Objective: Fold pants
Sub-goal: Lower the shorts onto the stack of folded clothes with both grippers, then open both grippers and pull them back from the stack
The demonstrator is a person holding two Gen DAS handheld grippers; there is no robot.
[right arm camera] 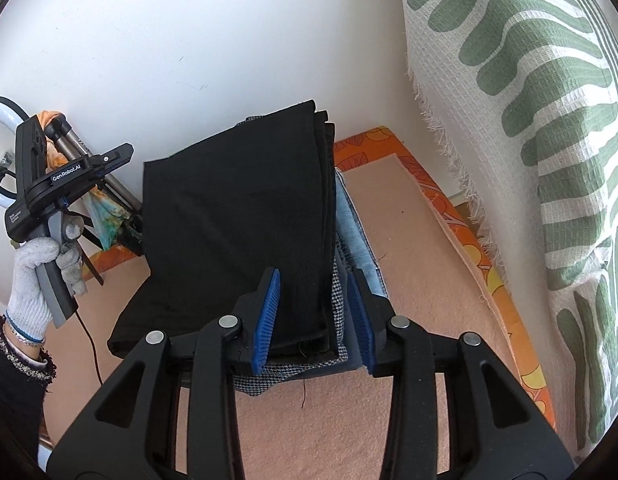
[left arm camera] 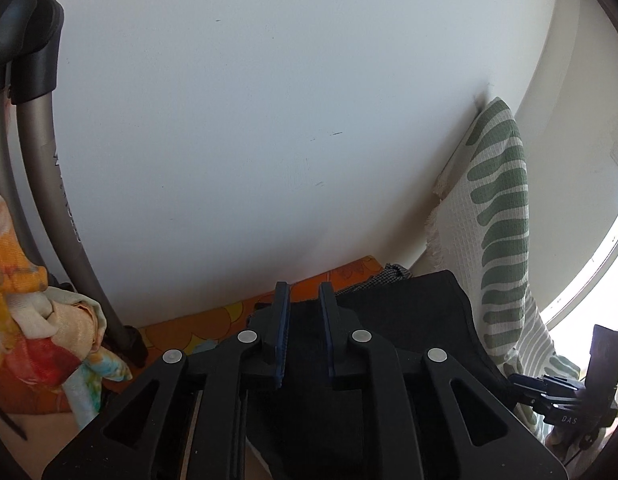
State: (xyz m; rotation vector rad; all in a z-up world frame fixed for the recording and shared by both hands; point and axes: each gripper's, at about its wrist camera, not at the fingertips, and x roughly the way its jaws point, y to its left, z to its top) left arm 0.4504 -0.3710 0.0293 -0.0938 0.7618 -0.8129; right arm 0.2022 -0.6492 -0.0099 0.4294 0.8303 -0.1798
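Observation:
Folded black pants (right arm camera: 237,224) lie on top of a stack of folded clothes, above a houndstooth piece (right arm camera: 265,376) and a light blue denim piece (right arm camera: 355,236). My right gripper (right arm camera: 313,316) is open, its blue pads on either side of the stack's near right edge, nothing clamped. My left gripper (left arm camera: 303,334) is open and empty above the black pants (left arm camera: 409,308), pointing at the wall. It also shows in the right wrist view (right arm camera: 69,176), held up by a gloved hand left of the stack.
A pink mat (right arm camera: 409,280) over an orange floral mattress (right arm camera: 461,224) holds the stack. A green-and-white patterned throw (right arm camera: 529,140) hangs on the right. A white wall (left arm camera: 269,120) is behind. A grey metal stand (left arm camera: 49,200) with colourful cloth (left arm camera: 37,320) is on the left.

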